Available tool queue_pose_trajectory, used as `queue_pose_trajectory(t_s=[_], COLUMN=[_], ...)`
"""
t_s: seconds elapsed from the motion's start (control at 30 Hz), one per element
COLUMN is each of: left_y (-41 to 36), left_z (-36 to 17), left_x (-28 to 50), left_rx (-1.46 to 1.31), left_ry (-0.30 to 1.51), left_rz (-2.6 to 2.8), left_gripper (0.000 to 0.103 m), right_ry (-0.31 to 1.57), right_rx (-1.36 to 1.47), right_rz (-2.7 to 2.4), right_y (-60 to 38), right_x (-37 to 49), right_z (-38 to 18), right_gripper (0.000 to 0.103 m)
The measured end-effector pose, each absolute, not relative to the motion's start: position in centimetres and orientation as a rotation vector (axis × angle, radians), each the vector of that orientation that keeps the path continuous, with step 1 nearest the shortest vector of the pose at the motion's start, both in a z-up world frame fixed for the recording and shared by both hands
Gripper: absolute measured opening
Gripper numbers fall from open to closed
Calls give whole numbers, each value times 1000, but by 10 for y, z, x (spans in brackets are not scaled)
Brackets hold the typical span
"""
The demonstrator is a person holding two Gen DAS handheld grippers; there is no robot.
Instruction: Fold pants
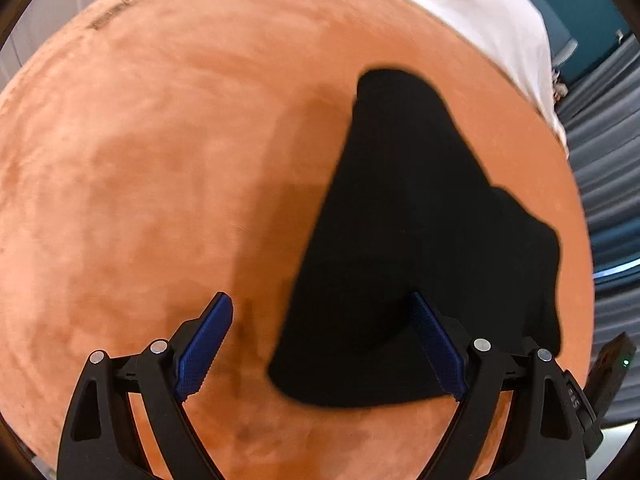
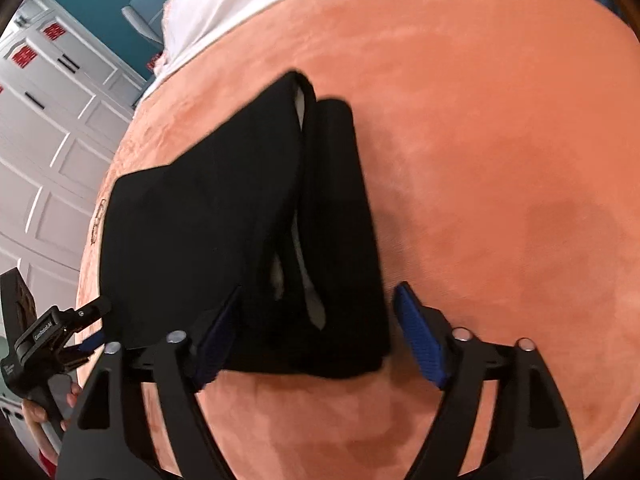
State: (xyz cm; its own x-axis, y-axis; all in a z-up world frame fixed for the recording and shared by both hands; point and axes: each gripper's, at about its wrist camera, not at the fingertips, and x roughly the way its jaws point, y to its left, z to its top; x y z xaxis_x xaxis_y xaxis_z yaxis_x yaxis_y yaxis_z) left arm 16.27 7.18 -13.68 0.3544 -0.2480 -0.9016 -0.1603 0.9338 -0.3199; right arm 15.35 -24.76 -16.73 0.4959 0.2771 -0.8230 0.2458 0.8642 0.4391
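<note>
Black pants (image 1: 404,248) lie folded in a thick bundle on an orange plush blanket (image 1: 160,160). In the right wrist view the pants (image 2: 224,220) show stacked layers with a white lining peeking out between them. My left gripper (image 1: 322,344) is open and empty, hovering over the near left corner of the bundle. My right gripper (image 2: 316,336) is open and empty, its fingers straddling the near end of the bundle. The left gripper also shows in the right wrist view (image 2: 86,326), at the bundle's left corner.
White bedding (image 1: 472,12) lies at the far end of the blanket. White panelled cabinet doors (image 2: 48,128) stand beyond the bed's left edge. Grey pleated curtains (image 1: 604,160) hang on the other side. The blanket (image 2: 500,160) stretches wide to the right of the pants.
</note>
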Motion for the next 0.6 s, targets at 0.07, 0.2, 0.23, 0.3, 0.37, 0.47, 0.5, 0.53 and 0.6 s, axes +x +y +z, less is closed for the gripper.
queue_pose_trajectory(t_s=[0.07, 0.2, 0.23, 0.3, 0.37, 0.47, 0.5, 0.53, 0.6], left_y=[57, 45, 47, 53, 58, 62, 61, 59, 49], left_z=[-146, -128, -118, -98, -78, -67, -72, -78, -107], left_x=[167, 161, 156, 141, 115, 72, 53, 43, 23], left_rx=[-348, -303, -308, -339, -349, -358, -355, -341, -242], left_ry=[1238, 1213, 1199, 1187, 1191, 1218, 1247, 1272, 1315], left_rz=[-88, -147, -171, -217, -256, -291, -298, -286, -192], left_gripper=[82, 33, 28, 22, 22, 23, 25, 29, 40], right_ry=[1048, 1020, 1006, 981, 970, 999, 1027, 1056, 1145], right_rx=[575, 583, 581, 565, 556, 587, 598, 613, 657], right_rz=[39, 104, 128, 180, 219, 230, 217, 209, 132], right_y=[-242, -241, -240, -235, -232, -236, -237, -238, -246], right_x=[153, 147, 143, 127, 100, 54, 36, 28, 8], right_z=[-171, -142, -130, -102, -80, -79, -91, -104, -148], right_gripper=[62, 31, 30, 30, 30, 31, 31, 34, 45])
